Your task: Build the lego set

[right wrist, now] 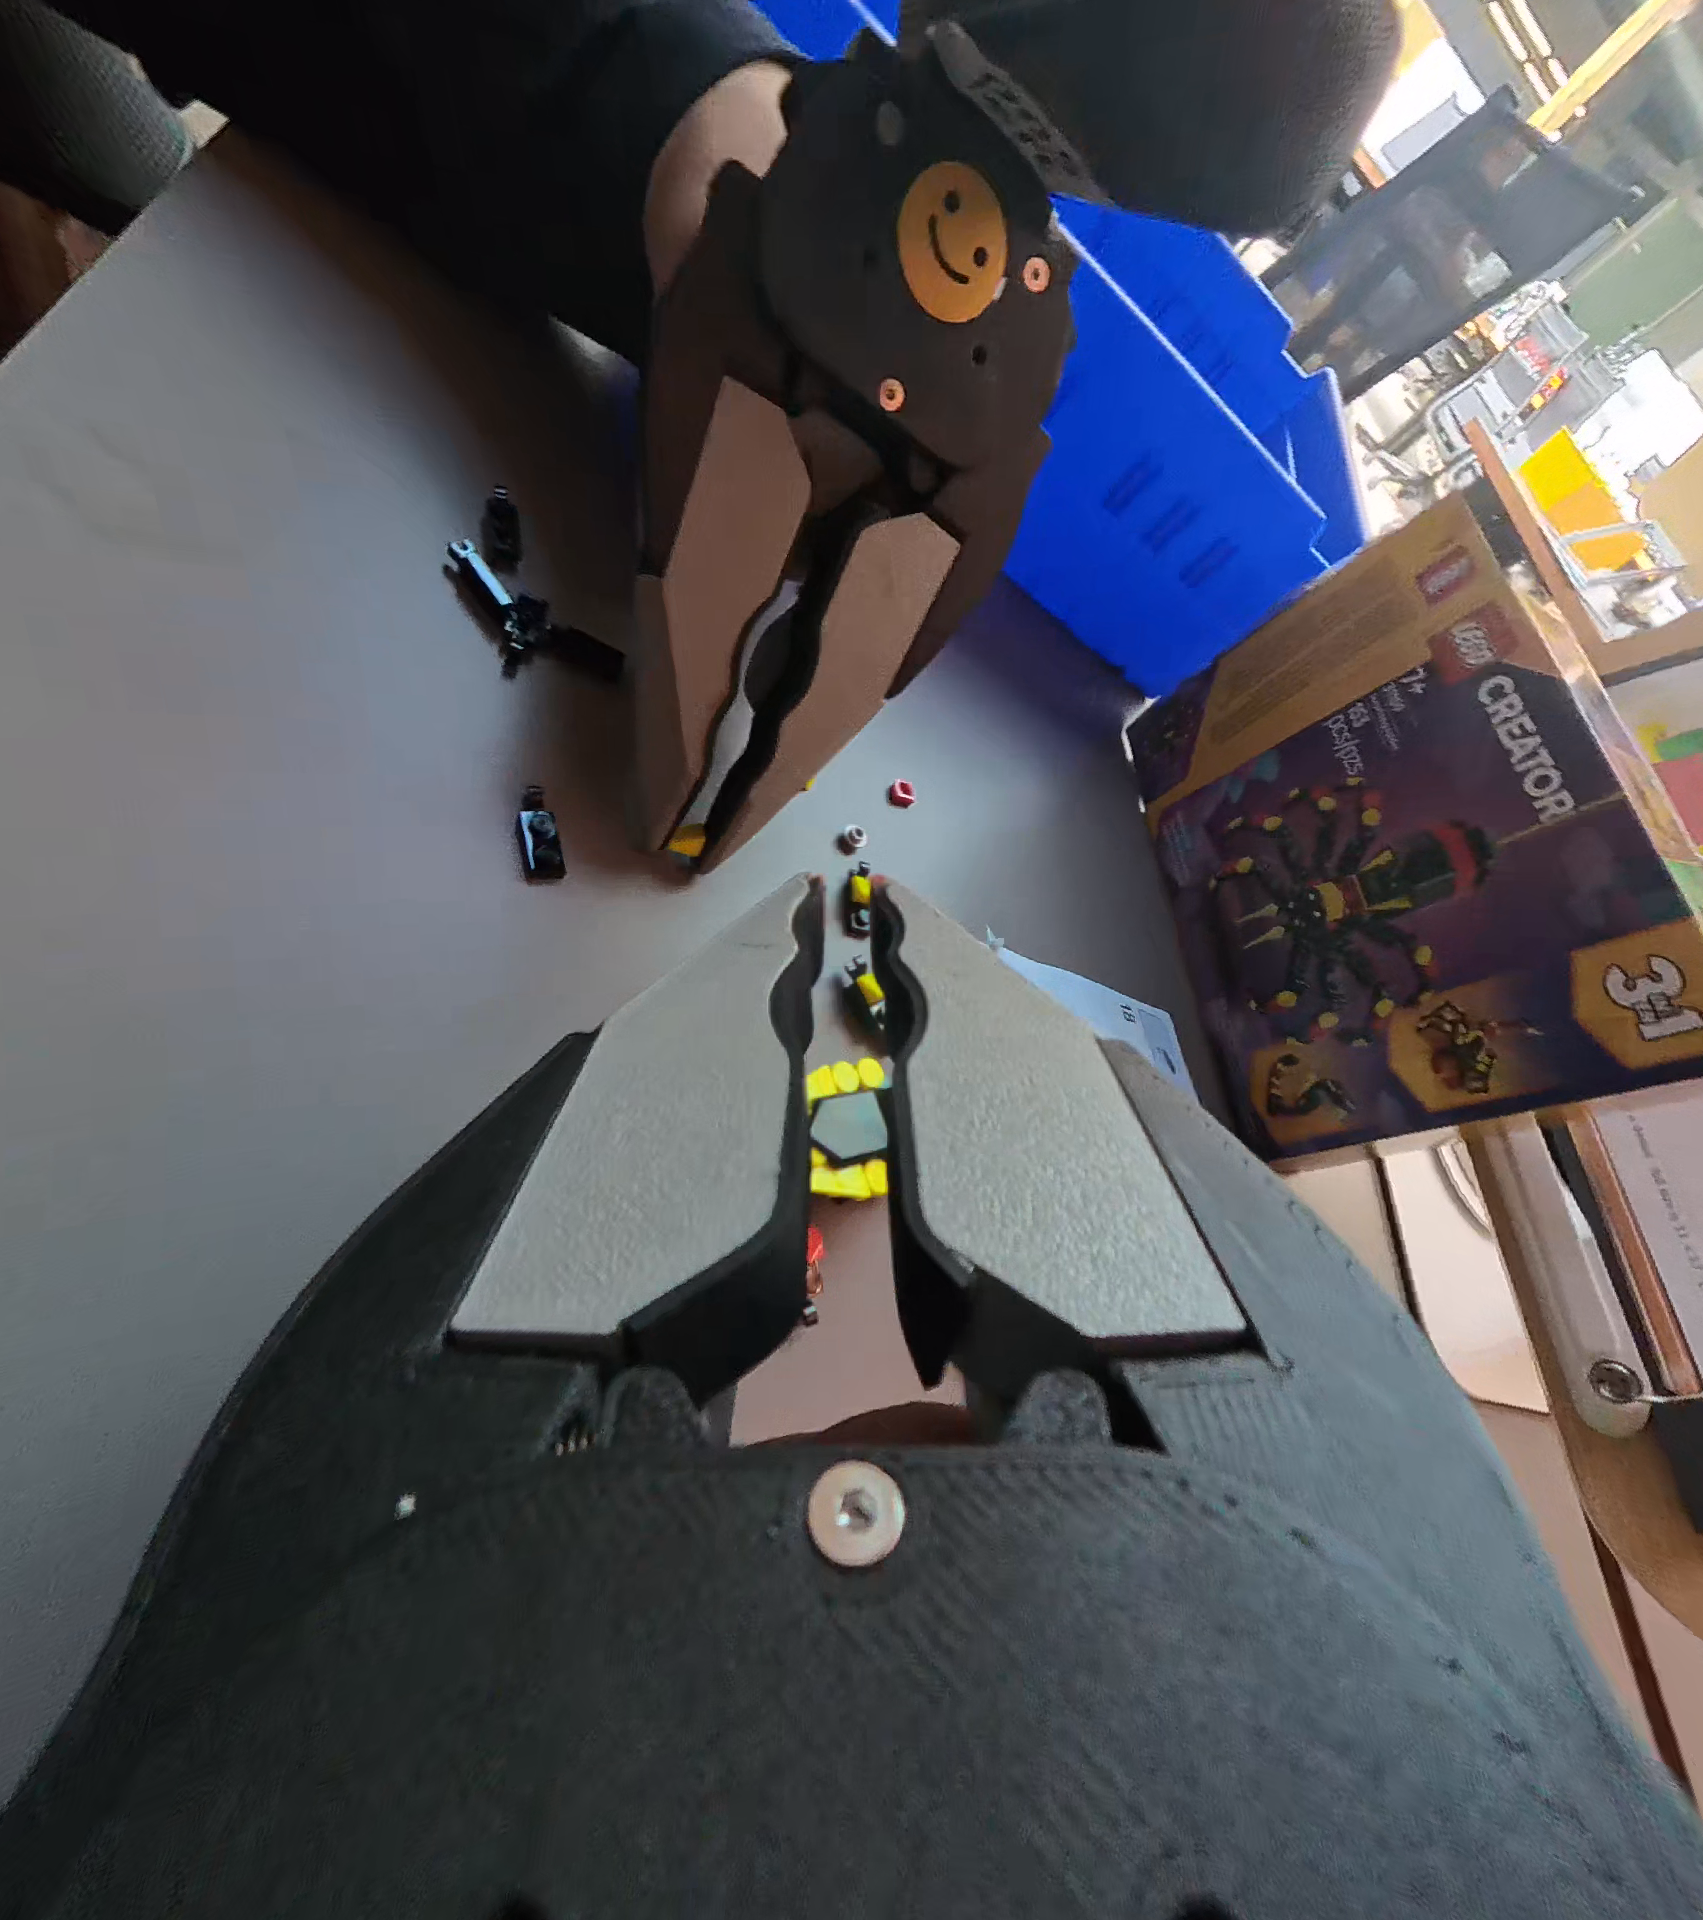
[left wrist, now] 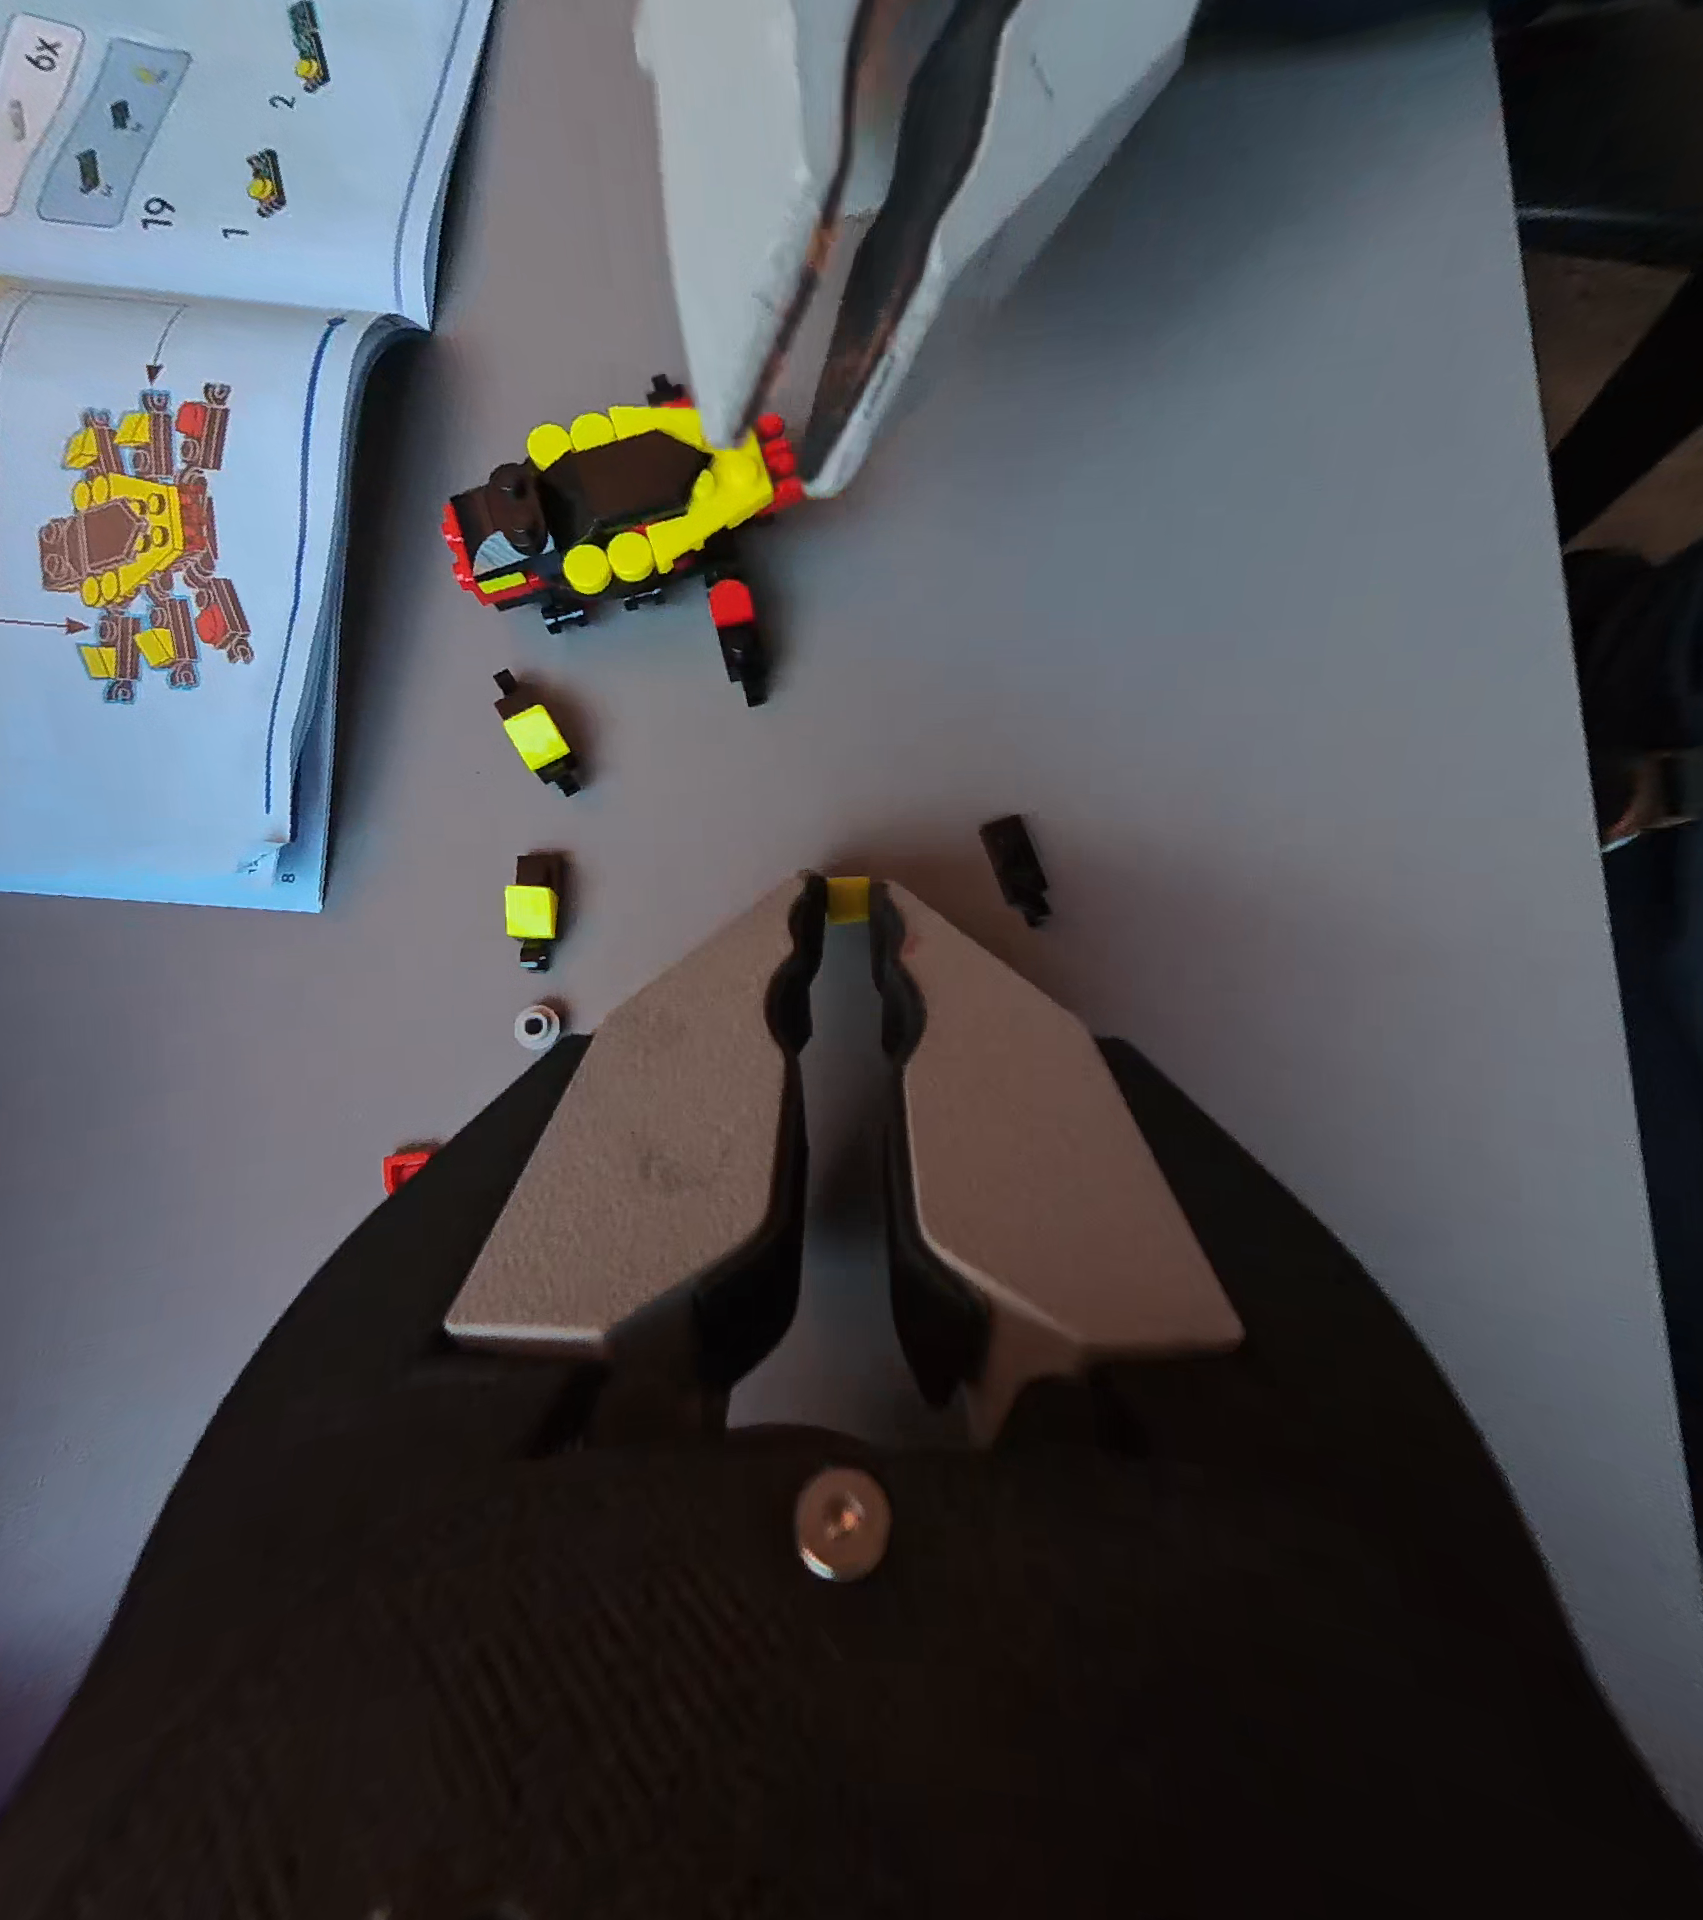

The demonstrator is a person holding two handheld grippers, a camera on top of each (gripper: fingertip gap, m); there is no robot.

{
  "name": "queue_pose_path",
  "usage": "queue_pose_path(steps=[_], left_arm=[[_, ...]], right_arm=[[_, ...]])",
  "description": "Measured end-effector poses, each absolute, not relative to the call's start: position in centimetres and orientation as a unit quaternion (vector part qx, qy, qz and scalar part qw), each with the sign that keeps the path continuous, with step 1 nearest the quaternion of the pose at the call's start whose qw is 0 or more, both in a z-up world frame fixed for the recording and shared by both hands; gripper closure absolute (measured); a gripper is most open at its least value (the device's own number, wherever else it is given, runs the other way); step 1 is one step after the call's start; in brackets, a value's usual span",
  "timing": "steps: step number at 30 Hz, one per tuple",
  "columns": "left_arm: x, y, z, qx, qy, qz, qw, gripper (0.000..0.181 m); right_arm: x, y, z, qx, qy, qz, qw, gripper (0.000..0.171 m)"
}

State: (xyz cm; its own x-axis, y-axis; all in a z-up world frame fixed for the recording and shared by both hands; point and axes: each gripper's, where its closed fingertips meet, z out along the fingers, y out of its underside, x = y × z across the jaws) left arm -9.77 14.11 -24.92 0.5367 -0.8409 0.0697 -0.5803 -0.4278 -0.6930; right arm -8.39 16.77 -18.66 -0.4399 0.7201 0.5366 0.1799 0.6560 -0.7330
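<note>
The left gripper [left wrist: 847,900] has its jaws nearly closed on a small yellow brick [left wrist: 848,898], pinched at the very tips just above the counter [left wrist: 1242,623]. Just right of the jaws lies a black clip piece [left wrist: 1016,869]; to their left sit two finished yellow-and-black leg pieces [left wrist: 535,909]. Farther ahead, the right gripper [left wrist: 774,457] rests its tips against the spider body [left wrist: 618,509]; its jaws stand slightly apart, and whether they grip it cannot be told. The open instruction booklet [left wrist: 151,520] lies far left. The step in hand appears to be assembling another leg; next, the yellow brick likely needs pressing squarely onto the black clip piece.
</note>
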Motion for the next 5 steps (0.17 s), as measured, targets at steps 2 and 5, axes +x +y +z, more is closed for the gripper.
queue_pose_path(steps=[2, 5], left_arm=[[-9.6, 13.8, -24.8, -0.817, 0.431, -0.227, 0.309, 0.167], [-9.7, 13.7, -24.8, -0.816, 0.433, -0.227, 0.308, 0.166]], right_arm=[[-8.3, 16.1, -19.3, -0.274, -0.805, 0.299, 0.433, 0.169], [-8.3, 15.7, -20.5, -0.276, -0.819, 0.294, 0.409, 0.168]])
